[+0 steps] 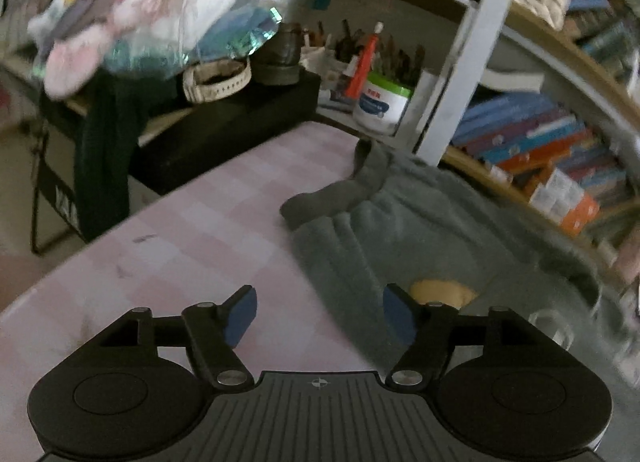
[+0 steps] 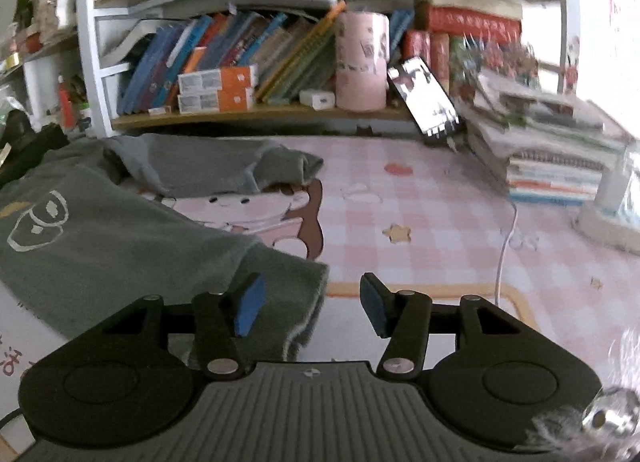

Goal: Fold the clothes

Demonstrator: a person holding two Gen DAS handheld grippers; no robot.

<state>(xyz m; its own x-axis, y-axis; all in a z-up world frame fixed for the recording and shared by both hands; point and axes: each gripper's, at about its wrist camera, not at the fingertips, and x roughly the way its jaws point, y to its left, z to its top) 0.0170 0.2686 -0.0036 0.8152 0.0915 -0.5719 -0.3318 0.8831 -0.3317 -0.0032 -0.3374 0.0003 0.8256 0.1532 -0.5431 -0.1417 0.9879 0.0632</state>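
Observation:
A grey fleecy garment (image 1: 420, 229) lies spread on the pink checked table mat (image 1: 200, 229), with one sleeve (image 1: 332, 193) bunched at the far side and a yellow patch (image 1: 440, 292) on it. My left gripper (image 1: 319, 298) is open over the garment's left edge, nothing between its blue pads. In the right wrist view the same garment (image 2: 100, 229) shows a white outline print (image 2: 38, 221) and a folded sleeve (image 2: 200, 165). My right gripper (image 2: 311, 286) is open, and the garment's near corner lies under its left finger, not pinched.
A bookshelf (image 2: 240, 57) runs along the back. A leaning phone (image 2: 426, 101), a pink roll (image 2: 362, 61) and a book stack (image 2: 560, 165) stand at the right, near a white cable (image 2: 504, 246). A black box (image 1: 224, 129), a white jar (image 1: 382, 103) and piled bags (image 1: 140, 13) are left.

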